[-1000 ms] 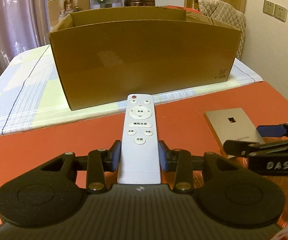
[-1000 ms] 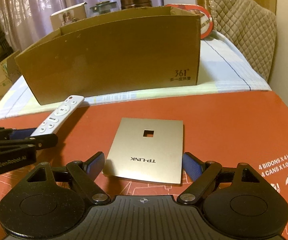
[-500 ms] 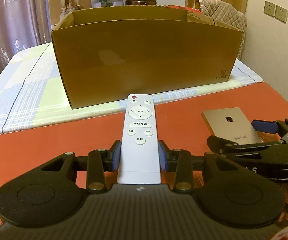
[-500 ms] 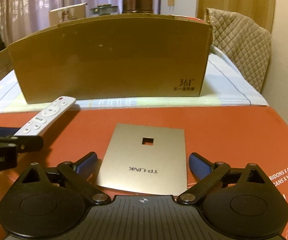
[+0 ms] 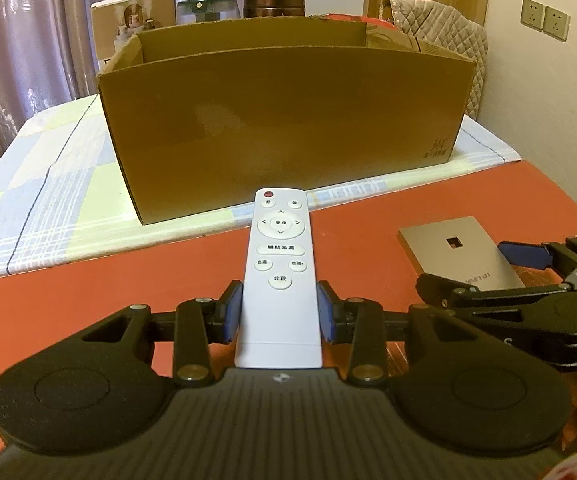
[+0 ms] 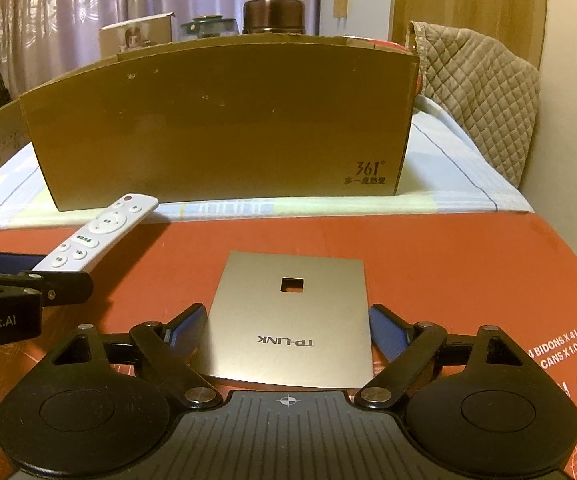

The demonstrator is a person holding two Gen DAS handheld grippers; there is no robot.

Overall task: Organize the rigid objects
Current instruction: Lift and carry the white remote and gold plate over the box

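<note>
Two things are out on the red board (image 6: pixel 428 248) and neither is in the box (image 5: pixel 284 120) yet, so by my reckoning the sorting has barely started. At the lower middle of the left view, the left gripper (image 5: pixel 279 312) has its blue pads pressed against both long sides of the white remote (image 5: pixel 280 264), low on its body; the remote's button end points up-frame toward the box, and I cannot tell whether it has left the board. At the lower middle of the right view, the right gripper (image 6: pixel 288 324) straddles the grey TP-LINK plate (image 6: pixel 292 316), which lies flat on the board. Its jaws have just been closing after spreading wider, and the plate sits between them, but the pads look just beside its edges, not clamped. The box fills the upper middle of both views, standing on a checked cloth (image 5: pixel 48 200) behind the board; from the left view its inside looks bare as far as I can see. Left to do, I judge: carry the remote over the near wall and drop it in, then grip the thin plate and follow.
</note>
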